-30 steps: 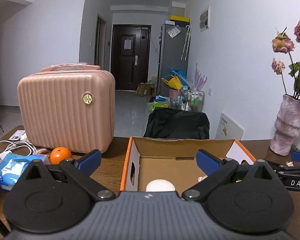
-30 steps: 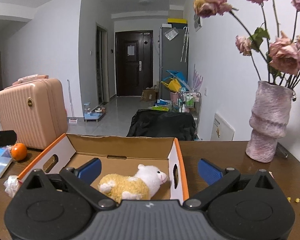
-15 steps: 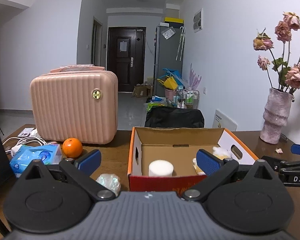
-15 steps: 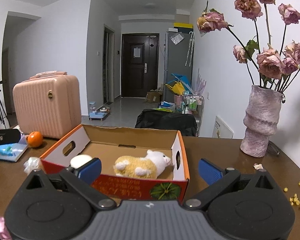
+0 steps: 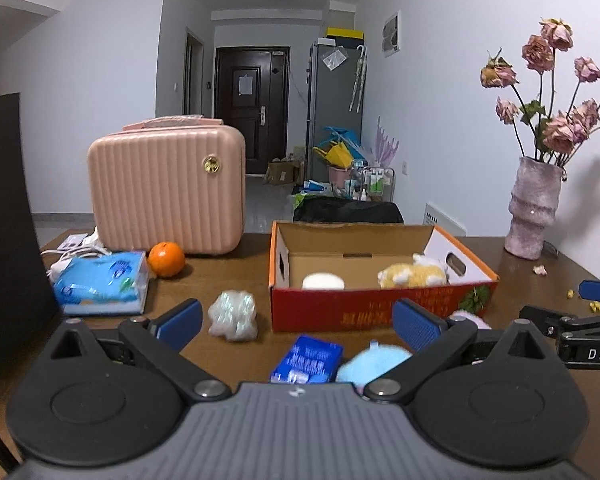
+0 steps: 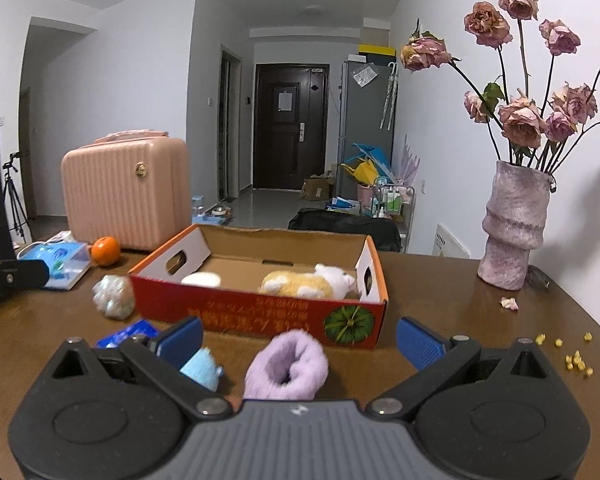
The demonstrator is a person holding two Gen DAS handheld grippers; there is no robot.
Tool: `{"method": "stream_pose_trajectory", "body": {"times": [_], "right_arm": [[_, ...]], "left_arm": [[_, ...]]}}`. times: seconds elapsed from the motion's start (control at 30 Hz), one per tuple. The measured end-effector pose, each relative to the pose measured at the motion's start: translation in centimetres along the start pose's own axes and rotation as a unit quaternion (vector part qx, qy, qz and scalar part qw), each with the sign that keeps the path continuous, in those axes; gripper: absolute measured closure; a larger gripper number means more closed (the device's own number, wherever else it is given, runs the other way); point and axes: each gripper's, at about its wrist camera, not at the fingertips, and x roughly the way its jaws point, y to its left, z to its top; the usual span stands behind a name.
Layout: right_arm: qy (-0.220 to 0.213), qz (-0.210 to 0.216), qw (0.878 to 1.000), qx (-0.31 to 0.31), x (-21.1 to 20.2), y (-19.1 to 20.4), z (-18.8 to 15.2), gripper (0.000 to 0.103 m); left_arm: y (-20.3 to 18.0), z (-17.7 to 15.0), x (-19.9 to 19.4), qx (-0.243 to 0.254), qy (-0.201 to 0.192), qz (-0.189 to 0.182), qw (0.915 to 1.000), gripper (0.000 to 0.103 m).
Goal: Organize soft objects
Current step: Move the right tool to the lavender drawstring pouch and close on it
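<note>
Grippers level above table: left gripper (image 5: 296,322) wide, empty; right gripper (image 6: 298,338) likewise.

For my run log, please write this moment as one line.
left claw: open, empty | right claw: open, empty | box: holds plush | purple sock: on table

You have the open cardboard box (image 6: 260,304) mid-table, a yellow-and-white plush sheep (image 6: 308,284) inside, the pink ribbed suitcase (image 6: 126,194) behind-left, and the fuzzy purple sock (image 6: 286,364) before it.
</note>
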Motion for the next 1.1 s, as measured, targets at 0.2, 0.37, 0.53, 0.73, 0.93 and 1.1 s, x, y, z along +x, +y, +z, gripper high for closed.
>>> {"method": "stream_pose_trajectory", "body": {"times": [0.2,0.37,0.53,0.73,0.93,1.1], "right_arm": [[0.007,0.004,1.0,-0.008,-2.7,1.4,-1.8,0.0],[0.014,0.008,1.0,-0.017,-4.7,2.7,-3.2,0.0],[0.022,0.014,0.999,-0.023,-6.1,4.0,-4.7,0.0],[0.042,0.026,0.998,-0.026,-6.9,5.3,-6.4,0.0],[0.064,0.041,0.997,-0.03,-6.7,6.7,-7.7,0.0],[0.086,0.061,0.994,-0.036,-6.1,8.0,-8.9,0.0]], "left_arm": [[0.6,-2.1,-3.0,-0.002,0.011,-0.001,0.9999,0.0],[0.9,-3.7,-5.1,0.004,0.019,-0.002,0.9998,0.0],[1.4,-5.2,-6.8,0.008,0.03,-0.004,0.9995,0.0],[1.9,-6.9,-8.1,0.011,0.045,-0.002,0.999,0.0],[2.3,-8.4,-9.1,0.015,0.054,0.0,0.9984,0.0],[2.7,-9.5,-9.6,0.017,0.062,0.006,0.9979,0.0]]}}
